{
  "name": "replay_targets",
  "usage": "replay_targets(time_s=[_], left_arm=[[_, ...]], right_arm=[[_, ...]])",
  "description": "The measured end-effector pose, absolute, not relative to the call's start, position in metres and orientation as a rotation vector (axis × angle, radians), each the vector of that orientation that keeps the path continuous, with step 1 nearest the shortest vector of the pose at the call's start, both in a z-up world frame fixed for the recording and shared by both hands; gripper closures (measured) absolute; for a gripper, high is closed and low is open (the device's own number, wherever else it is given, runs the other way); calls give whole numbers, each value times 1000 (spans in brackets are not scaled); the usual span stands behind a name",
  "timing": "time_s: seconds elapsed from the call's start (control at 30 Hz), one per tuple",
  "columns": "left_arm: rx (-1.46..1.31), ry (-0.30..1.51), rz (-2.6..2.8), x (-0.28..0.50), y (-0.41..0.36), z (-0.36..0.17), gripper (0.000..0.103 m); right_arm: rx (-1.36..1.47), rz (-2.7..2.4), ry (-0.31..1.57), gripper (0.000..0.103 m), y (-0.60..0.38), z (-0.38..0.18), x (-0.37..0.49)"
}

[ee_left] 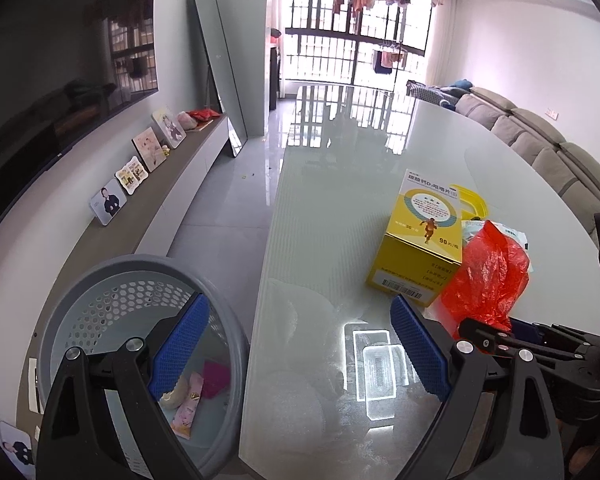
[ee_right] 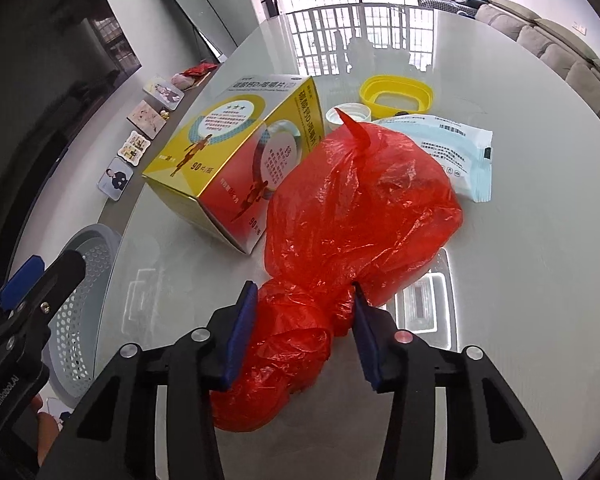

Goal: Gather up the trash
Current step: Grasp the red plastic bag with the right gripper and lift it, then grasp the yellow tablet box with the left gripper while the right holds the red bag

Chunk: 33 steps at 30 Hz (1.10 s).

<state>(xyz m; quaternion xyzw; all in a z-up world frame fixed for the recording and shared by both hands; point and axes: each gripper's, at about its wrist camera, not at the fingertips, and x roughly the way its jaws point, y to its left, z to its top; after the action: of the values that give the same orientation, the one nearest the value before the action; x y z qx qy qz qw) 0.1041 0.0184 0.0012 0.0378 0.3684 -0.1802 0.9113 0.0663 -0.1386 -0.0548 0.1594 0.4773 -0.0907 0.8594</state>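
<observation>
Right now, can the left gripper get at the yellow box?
Probably yes. The left gripper is open over bare table, with nothing between it and the yellow box. The red bag lies right of that path.

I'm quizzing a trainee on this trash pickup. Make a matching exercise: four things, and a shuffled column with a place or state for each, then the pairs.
Things:
1. red plastic bag
2. yellow box
3. grey basket
4. left gripper

Places or states:
A. open, holding nothing
B. on the floor beside the table, wrappers inside
C. pinched between the pads of the right gripper
D. standing on the table left of the bag

Pairs: 1-C, 2-D, 3-B, 4-A
</observation>
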Motion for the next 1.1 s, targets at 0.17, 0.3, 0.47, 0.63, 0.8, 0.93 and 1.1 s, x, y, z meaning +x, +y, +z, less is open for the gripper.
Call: replay_targets(time_s=[0.17,0.3,0.47,0.63,0.8,0.93,1.1], left_arm=[[91,759,-393,100,3,5,13],[103,754,-409,96,-10,8,13],[119,752,-430,92,-31,11,11],[136,759,-451,94,-56,14,11],[152,762,-458,108,-75,18,11],[169,783,-459,127,-91,17,10],[180,819,-457,150,-107,12,10]], right_arm=[[344,-135,981,70,-146,-47,50],[347,-123,945,70,-157,-33,30],[358,-177,891,70,-184,-13,5],[398,-226,857,70,-221,-6,-12],[425,-225,843,70,-247,-3,-16],[436,-218,834,70,-258,1,-10],[453,-203,822,70,-272,2,-4]])
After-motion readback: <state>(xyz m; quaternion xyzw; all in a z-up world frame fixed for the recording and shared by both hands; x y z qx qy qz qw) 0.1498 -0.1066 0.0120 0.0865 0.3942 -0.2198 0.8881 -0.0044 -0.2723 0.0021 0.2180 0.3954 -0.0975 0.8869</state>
